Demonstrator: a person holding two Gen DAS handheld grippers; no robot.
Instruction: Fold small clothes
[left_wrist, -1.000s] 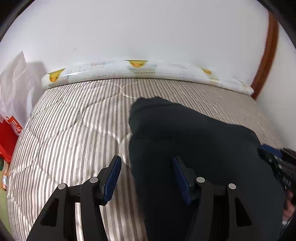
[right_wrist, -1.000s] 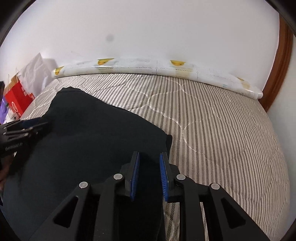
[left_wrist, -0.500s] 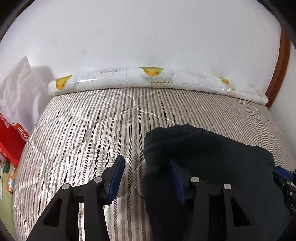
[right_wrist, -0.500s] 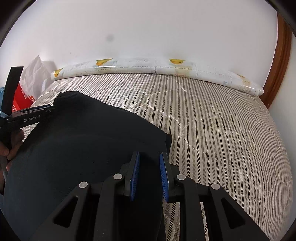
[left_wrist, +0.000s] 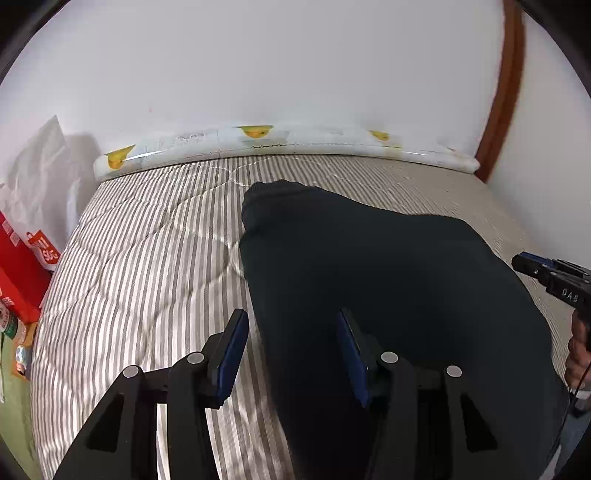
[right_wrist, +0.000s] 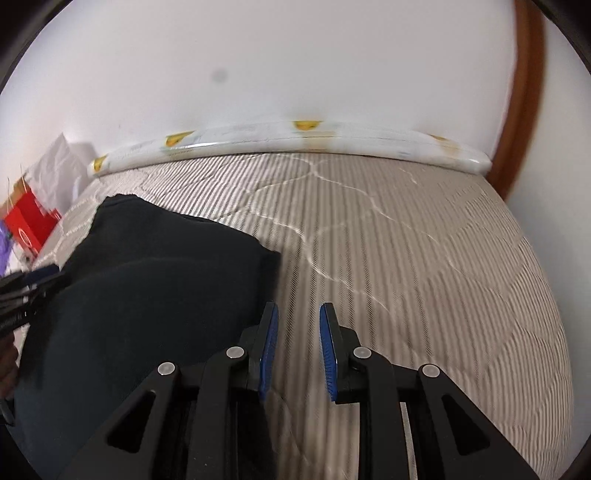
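Note:
A dark, almost black garment (left_wrist: 369, 266) lies spread on the striped mattress (left_wrist: 147, 258). My left gripper (left_wrist: 291, 350) hovers over its left edge. The jaws stand apart, one blue pad over the mattress and the other over the cloth, and neither presses on it. My right gripper (right_wrist: 299, 343) is just off the garment's (right_wrist: 147, 295) right edge. Its jaws are opening and only mattress (right_wrist: 406, 258) shows between them. Each gripper appears at the edge of the other's view: the right gripper (left_wrist: 546, 273) held by a hand (left_wrist: 578, 350), and the left gripper (right_wrist: 29, 288).
A rolled white mat (left_wrist: 258, 140) with yellow prints lies along the white wall at the bed's far side. Red boxes (left_wrist: 18, 266) and a white bag (left_wrist: 37, 166) stand beyond the left edge. A brown door frame (left_wrist: 506, 74) rises at the right.
The right gripper was shut on the garment's right edge; it has let go, parted slightly and moved right, off the cloth. The left gripper's jaws narrowed a little and its view moved back over the garment.

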